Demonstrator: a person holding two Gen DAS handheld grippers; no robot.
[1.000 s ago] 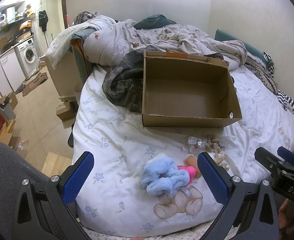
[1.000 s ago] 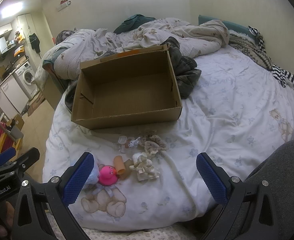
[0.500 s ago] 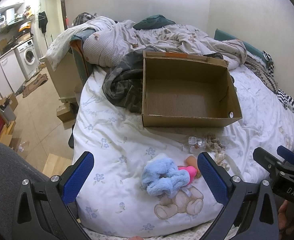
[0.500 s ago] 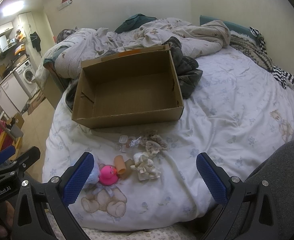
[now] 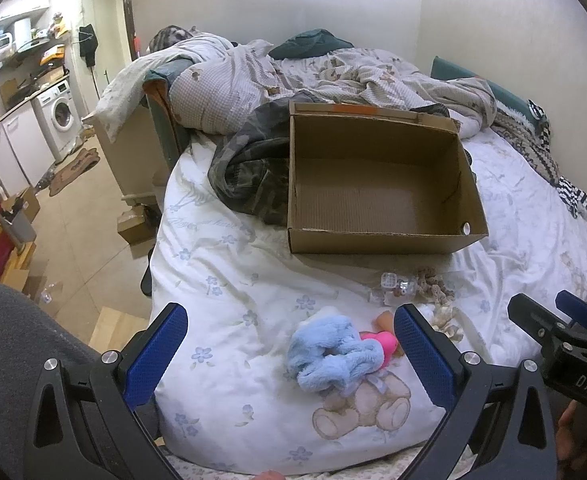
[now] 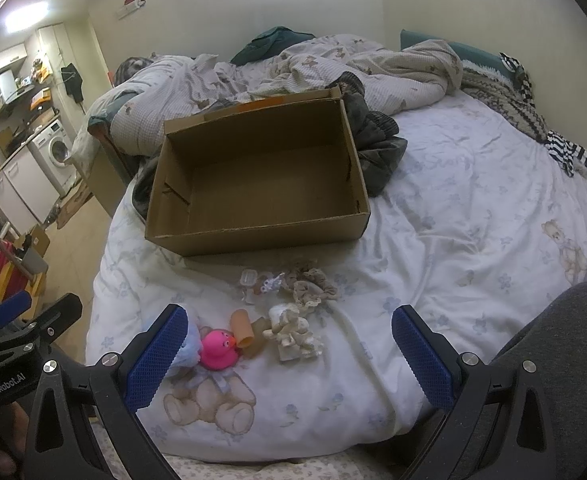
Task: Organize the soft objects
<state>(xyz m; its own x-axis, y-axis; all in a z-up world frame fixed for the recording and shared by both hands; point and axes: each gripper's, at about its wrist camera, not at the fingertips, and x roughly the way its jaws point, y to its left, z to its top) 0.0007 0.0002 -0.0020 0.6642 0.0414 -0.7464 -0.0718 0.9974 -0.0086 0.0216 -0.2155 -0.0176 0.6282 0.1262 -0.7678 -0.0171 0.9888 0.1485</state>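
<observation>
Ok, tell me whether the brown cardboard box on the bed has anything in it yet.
Empty. The brown cardboard box is open-topped, and both wrist views show only its bare corrugated floor.

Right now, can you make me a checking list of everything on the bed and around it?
Surface: bed sheet, wrinkled, floral with teddy print.
Job's things: cardboard box empty; blue fluffy cloth, pink duck, cream plush, scrunchies lie in front of it.
Clutter: rumpled duvet, dark garment.
Grippers: left hand-held gripper and right hand-held gripper open, holding nothing.
Cables: nothing seen.
Surroundings: washing machine.
</observation>
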